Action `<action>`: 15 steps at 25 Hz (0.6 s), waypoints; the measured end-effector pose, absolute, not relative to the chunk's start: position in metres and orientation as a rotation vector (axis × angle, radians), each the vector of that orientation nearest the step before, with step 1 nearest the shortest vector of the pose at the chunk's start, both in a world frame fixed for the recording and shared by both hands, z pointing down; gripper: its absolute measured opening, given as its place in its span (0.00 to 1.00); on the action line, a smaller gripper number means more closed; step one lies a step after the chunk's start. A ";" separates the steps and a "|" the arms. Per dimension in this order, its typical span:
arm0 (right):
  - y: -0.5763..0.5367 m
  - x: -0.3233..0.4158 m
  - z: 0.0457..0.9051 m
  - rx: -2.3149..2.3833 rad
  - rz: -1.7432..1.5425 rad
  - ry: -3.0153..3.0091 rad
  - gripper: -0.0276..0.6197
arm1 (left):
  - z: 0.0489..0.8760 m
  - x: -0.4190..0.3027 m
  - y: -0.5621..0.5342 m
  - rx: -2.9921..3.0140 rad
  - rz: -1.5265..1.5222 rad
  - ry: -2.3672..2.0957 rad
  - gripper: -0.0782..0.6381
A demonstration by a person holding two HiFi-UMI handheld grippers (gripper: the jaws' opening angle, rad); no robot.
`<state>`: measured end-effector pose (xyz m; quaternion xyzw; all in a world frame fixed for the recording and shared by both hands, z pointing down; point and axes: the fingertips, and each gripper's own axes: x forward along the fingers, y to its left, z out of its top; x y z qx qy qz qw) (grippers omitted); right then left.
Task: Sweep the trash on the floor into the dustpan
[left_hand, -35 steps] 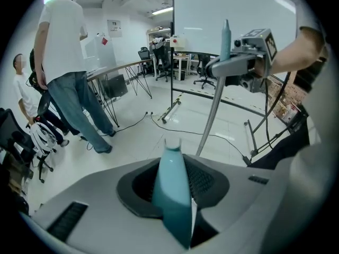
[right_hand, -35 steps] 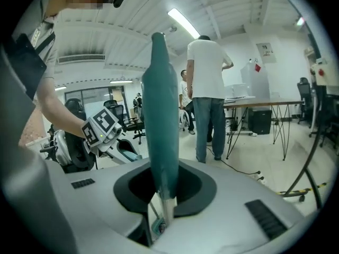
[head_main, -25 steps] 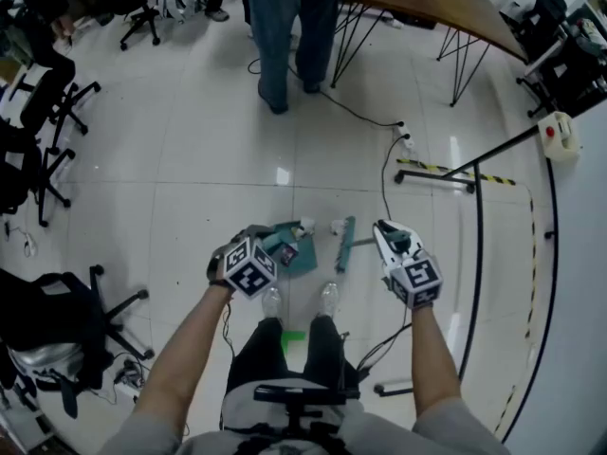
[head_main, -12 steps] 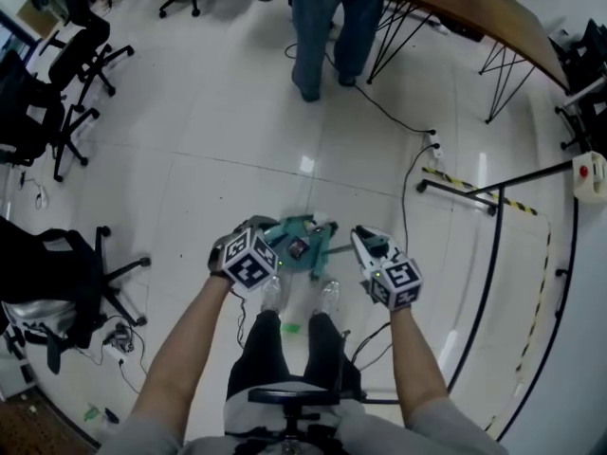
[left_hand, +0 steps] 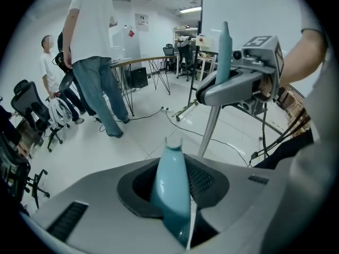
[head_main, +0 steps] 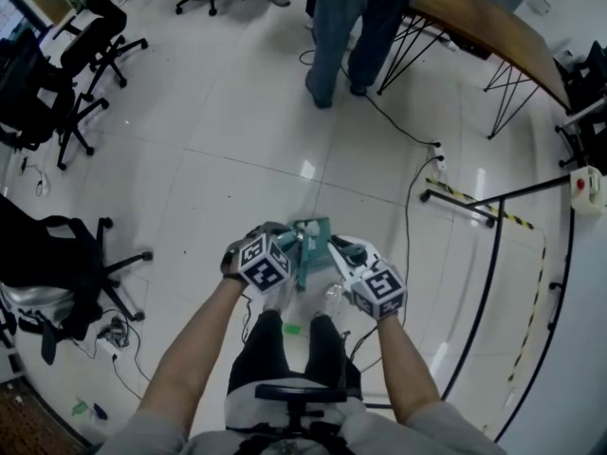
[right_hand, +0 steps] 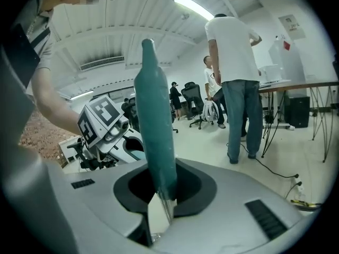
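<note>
In the head view a teal dustpan (head_main: 311,231) lies on the white floor just ahead of my shoes. My left gripper (head_main: 281,250) is shut on its pale teal handle (left_hand: 172,187), which runs up between the jaws in the left gripper view. My right gripper (head_main: 338,250) is shut on the darker teal brush handle (right_hand: 157,126), and the brush (head_main: 303,265) sits against the dustpan's right side. The two grippers stand close together, and each shows in the other's view: right gripper (left_hand: 241,81), left gripper (right_hand: 106,123). I can make out no trash; the grippers hide the pan's mouth.
A person in jeans (head_main: 340,36) stands ahead beside a wooden table (head_main: 493,28). Office chairs (head_main: 66,254) line the left. A cable and power strip (head_main: 434,150) and a black stand base with striped tape (head_main: 474,205) lie to the right. A small green scrap (head_main: 292,329) lies between my feet.
My right gripper has swung left with the brush, from well right of the dustpan to right against it. The left gripper has shifted only slightly and keeps hold of the pan's handle.
</note>
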<state>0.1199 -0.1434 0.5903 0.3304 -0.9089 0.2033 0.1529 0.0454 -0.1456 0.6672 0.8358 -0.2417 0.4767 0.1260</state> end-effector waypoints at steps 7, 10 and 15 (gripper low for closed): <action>-0.141 0.165 0.556 1.034 0.480 -2.621 0.11 | 0.659 0.032 -0.135 2.441 1.355 -0.717 0.26; -0.142 0.180 0.540 1.069 0.444 -2.617 0.11 | 0.654 0.032 -0.136 2.430 1.330 -0.747 0.26; -0.143 0.199 0.513 1.094 0.368 -2.609 0.11 | 0.639 0.043 -0.142 2.425 1.288 -0.813 0.26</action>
